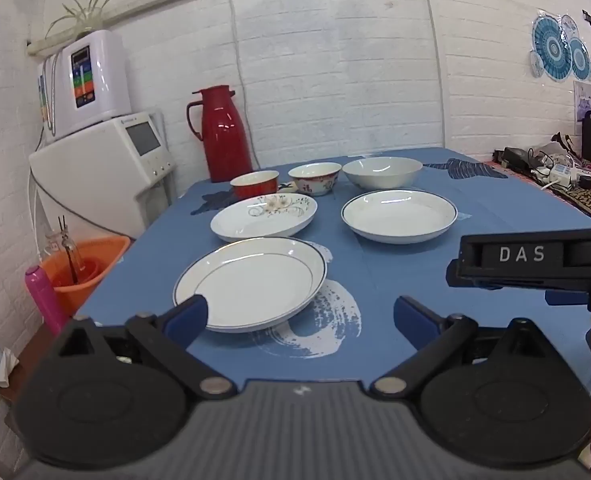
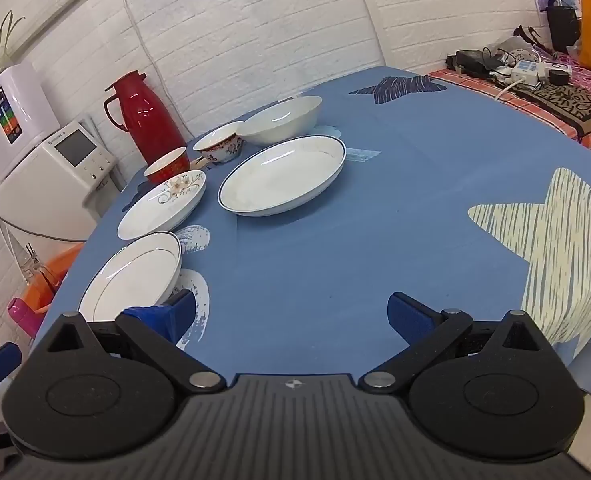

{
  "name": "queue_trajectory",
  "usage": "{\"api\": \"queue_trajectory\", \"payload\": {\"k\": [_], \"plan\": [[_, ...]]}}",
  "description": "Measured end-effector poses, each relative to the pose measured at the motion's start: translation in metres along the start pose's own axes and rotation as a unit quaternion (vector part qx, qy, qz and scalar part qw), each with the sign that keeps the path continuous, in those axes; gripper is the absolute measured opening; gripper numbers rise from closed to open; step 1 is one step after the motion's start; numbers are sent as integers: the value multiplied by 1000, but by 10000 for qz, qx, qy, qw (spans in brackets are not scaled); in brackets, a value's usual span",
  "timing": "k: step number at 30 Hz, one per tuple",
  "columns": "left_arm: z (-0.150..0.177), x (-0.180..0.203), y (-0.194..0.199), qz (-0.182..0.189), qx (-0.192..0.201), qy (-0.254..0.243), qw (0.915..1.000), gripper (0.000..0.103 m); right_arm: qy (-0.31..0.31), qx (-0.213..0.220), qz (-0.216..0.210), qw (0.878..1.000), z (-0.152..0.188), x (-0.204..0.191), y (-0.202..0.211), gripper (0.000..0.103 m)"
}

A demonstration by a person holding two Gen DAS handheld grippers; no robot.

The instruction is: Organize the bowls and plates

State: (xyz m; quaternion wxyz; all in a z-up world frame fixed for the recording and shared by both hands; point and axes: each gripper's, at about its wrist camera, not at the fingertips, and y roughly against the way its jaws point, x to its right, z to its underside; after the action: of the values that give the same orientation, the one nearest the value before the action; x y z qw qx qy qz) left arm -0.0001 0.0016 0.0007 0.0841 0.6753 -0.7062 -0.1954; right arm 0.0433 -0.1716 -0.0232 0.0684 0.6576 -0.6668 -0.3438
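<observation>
Blue table, near-edge plate, fingers spread

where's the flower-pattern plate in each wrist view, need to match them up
Left wrist: the flower-pattern plate sits centre-left, behind the nearest blue-rimmed plate.
Right wrist: the same plate lies far left, mid-height, tilted by the lens.
Shared landmark: the red bowl just behind it, with the red thermos beyond.
</observation>
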Motion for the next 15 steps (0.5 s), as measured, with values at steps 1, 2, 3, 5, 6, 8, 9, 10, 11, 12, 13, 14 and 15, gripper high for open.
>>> {"api": "queue_trajectory", "payload": {"k": [1,2,3,5,6,8,9,10,11,12,13,14,15], "plan": [[0,0,1,14,3,-8,10000,99,-2,6,-2,10000,0,0,0,90],[3,0,0,13,0,-9,10000,99,1,2,4,10000,0,0,0,90],[10,1,-6,8,-12,-3,10000,99,-1,-3,8,10000,0,0,0,90],[11,1,-9,24,-1,-26,10000,99,2,-14,-4,10000,0,0,0,90],[14,2,-9,25,5,-28,10000,99,3,-22,-10,10000,0,0,0,90],[10,-2,-9,64,-7,19,10000,99,15,-37,-14,10000,0,-1,0,90],[6,-1,-8,60,-40,-1,10000,99,17,-48,-15,10000,0,-1,0,90],[5,-1,-7,49,-55,-4,10000,99,21,-62,-20,10000,-1,-2,-1,90],[5,-1,-7,57,-59,-1,10000,99,-4,-15,-9,10000,0,-1,3,90],[5,-1,-7,64,-67,9,10000,99,-7,-12,-9,10000,-1,-1,4,90],[5,-1,-6,67,-83,9,9999,99,-3,-12,-5,10000,-1,-2,4,90],[5,-1,-6,68,-86,9,9999,99,4,-13,-1,10000,-1,-2,5,90],[5,-1,-6,62,-91,3,9999,99,9,-15,0,10000,-2,-2,5,90]]}}
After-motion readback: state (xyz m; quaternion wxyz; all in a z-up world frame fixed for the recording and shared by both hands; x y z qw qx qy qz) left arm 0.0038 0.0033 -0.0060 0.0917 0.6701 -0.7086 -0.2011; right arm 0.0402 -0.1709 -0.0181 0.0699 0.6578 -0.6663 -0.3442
